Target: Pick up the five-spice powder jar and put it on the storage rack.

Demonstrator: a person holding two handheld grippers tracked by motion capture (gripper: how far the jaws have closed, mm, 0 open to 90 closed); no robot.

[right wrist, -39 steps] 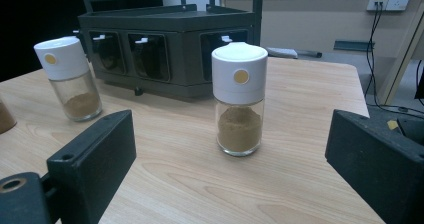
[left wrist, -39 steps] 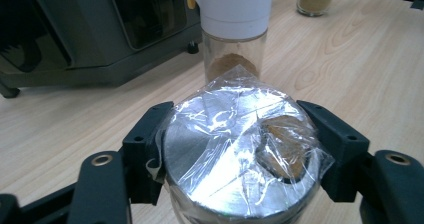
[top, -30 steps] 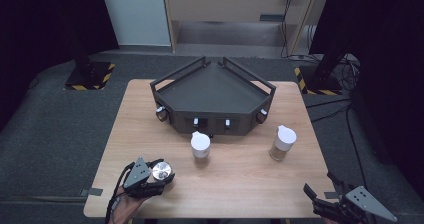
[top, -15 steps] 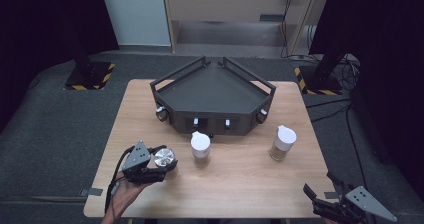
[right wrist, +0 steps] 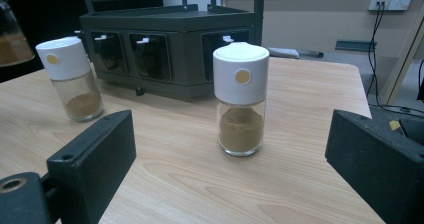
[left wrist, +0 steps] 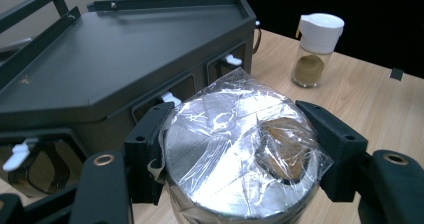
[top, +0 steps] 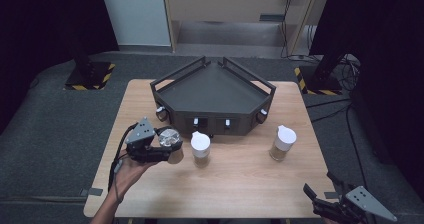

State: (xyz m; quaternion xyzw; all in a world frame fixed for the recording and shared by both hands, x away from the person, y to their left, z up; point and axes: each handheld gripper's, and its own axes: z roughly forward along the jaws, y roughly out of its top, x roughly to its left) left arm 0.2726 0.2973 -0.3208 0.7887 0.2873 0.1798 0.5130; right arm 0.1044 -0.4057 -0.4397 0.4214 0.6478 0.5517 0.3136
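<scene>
We squeeze the foil-topped jar [left wrist: 240,149] tight by its sides in our left gripper [top: 159,146], up off the table [top: 240,184] near the dark rack [top: 212,91] so it stays level, while our right gripper [top: 325,201] waits wide open, holding nothing.

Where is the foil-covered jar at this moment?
The foil-covered jar sits clamped in the left gripper at the table's front left, just left of the nearer spice shaker.

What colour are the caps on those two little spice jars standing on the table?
White, each with a small gold dot on the side; the right gripper view shows the caps best.
</scene>
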